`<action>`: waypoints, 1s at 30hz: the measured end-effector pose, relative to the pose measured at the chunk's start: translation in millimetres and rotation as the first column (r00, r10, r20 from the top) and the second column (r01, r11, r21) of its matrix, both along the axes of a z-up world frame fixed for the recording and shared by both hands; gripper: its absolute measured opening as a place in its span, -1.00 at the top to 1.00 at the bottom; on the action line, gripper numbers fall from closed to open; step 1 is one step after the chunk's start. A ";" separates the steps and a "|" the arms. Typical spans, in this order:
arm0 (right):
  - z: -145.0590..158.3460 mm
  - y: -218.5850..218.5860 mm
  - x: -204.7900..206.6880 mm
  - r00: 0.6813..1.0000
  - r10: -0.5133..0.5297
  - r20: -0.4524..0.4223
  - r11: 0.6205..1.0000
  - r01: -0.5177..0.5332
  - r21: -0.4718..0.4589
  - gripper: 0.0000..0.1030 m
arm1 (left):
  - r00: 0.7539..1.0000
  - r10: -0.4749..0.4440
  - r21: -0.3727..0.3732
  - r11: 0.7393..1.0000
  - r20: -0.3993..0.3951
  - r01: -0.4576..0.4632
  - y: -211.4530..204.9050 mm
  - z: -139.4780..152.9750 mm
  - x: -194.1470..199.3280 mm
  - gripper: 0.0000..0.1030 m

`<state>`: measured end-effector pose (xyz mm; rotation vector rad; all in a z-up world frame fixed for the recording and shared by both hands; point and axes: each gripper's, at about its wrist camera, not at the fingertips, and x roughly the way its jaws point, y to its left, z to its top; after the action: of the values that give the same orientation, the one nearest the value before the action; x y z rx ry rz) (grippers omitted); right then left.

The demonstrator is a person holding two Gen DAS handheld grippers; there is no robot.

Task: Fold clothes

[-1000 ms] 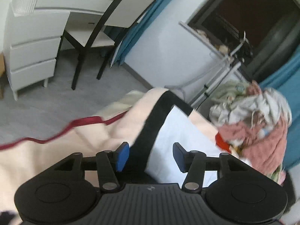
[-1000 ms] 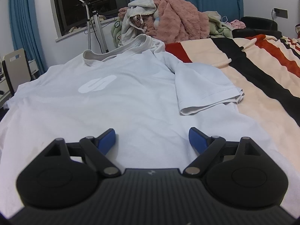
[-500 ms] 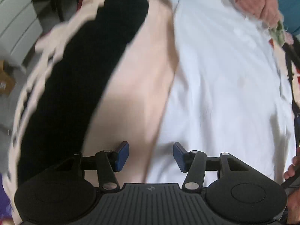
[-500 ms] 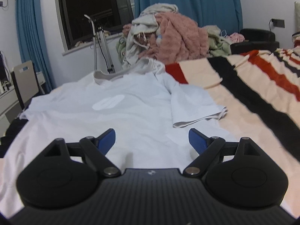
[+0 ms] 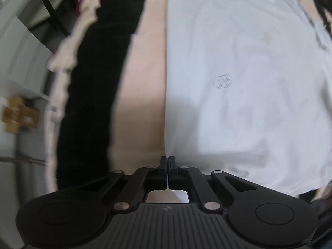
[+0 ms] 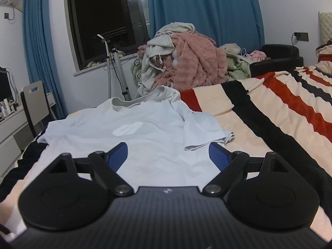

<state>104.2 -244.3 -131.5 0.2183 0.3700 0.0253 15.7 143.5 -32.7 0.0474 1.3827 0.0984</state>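
A white T-shirt (image 6: 151, 137) lies flat on the striped blanket, collar at the far end, one sleeve folded to the right. It also fills the left wrist view (image 5: 238, 87). My left gripper (image 5: 167, 160) is shut on the shirt's left side edge near the hem, where white cloth meets the peach stripe. My right gripper (image 6: 168, 155) is open and empty, held just above the shirt's lower part.
The cream, black and red striped blanket (image 6: 269, 128) covers the bed. A heap of clothes (image 6: 186, 62) sits beyond the collar. A chair (image 6: 34, 101) and white desk stand left. A cardboard box (image 5: 18, 117) lies on the floor beside the bed edge.
My left gripper swung down from facing the room to the shirt's left edge and closed on it. My right gripper rose slightly and stayed open.
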 end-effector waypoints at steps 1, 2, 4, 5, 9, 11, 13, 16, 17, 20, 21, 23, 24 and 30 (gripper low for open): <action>0.0 0.5 0.5 1.000 0.003 0.002 1.000 -0.003 -0.002 -0.68 | 1.000 -0.003 0.018 1.000 0.006 0.003 0.8 5.3 -3.3 0.99; -0.2 0.9 1.1 1.000 0.006 0.003 1.000 -0.006 -0.003 -0.68 | 1.000 -0.002 0.017 1.000 0.017 0.001 1.1 9.9 -6.4 0.98; -0.8 1.0 2.6 1.000 0.007 0.003 1.000 -0.007 -0.002 -0.68 | 0.999 -0.012 0.012 1.000 0.045 0.011 -0.6 17.7 -12.9 0.96; -1.2 0.5 3.1 1.000 0.007 0.003 1.000 -0.007 0.002 -0.68 | 0.998 -0.021 0.010 1.000 0.058 0.020 -1.5 20.5 -15.8 0.90; 0.6 0.0 2.4 1.000 0.007 0.015 1.000 -0.007 0.002 -0.68 | 0.990 -0.048 -0.009 0.999 0.131 0.050 -17.6 33.4 -11.1 0.32; 2.6 0.6 1.9 1.000 0.008 0.025 1.000 -0.008 -0.002 -0.68 | 0.981 -0.068 -0.010 0.997 0.182 0.071 -31.4 40.8 -6.8 0.08; 4.8 3.3 0.7 0.999 0.011 0.037 1.000 -0.010 -0.013 -0.68 | 0.967 -0.094 -0.011 0.995 0.236 0.099 -44.2 47.6 -4.3 0.00; 7.6 7.3 -1.0 0.998 0.020 0.053 0.999 -0.018 -0.039 -0.68 | 0.931 -0.105 -0.045 0.991 0.350 0.128 -70.0 61.1 4.3 -0.28; 8.6 7.8 -1.5 0.998 0.022 0.057 0.999 -0.020 -0.044 -0.68 | 0.914 -0.109 -0.053 0.989 0.390 0.141 -80.1 65.6 7.8 -0.30; 11.4 8.0 -3.1 0.997 0.024 0.069 0.998 -0.021 -0.054 -0.68 | 0.849 -0.156 -0.027 0.980 0.504 0.196 -115.0 77.9 18.0 -0.47; 12.5 7.8 -3.7 0.997 0.023 0.074 0.998 -0.019 -0.059 -0.68 | 0.824 -0.174 -0.015 0.976 0.539 0.216 -123.0 79.3 22.2 -0.51; 15.3 6.8 -5.1 0.996 0.021 0.089 0.998 -0.015 -0.067 -0.68 | 0.772 -0.202 -0.004 0.967 0.603 0.256 -146.1 87.1 25.1 -0.52; 16.5 6.5 -5.5 0.995 0.020 0.096 0.997 -0.013 -0.071 -0.68 | 0.749 -0.212 0.001 0.963 0.628 0.271 -154.7 89.0 27.5 -0.54; 21.6 3.4 -7.7 0.991 0.011 0.133 0.996 0.002 -0.091 -0.68 | 0.647 -0.150 -0.046 0.960 0.748 0.276 -173.0 70.3 51.4 -0.68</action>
<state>96.5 -240.9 -110.0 0.1245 0.2381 0.0272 67.2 -29.5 37.6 0.0335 0.5414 -0.1837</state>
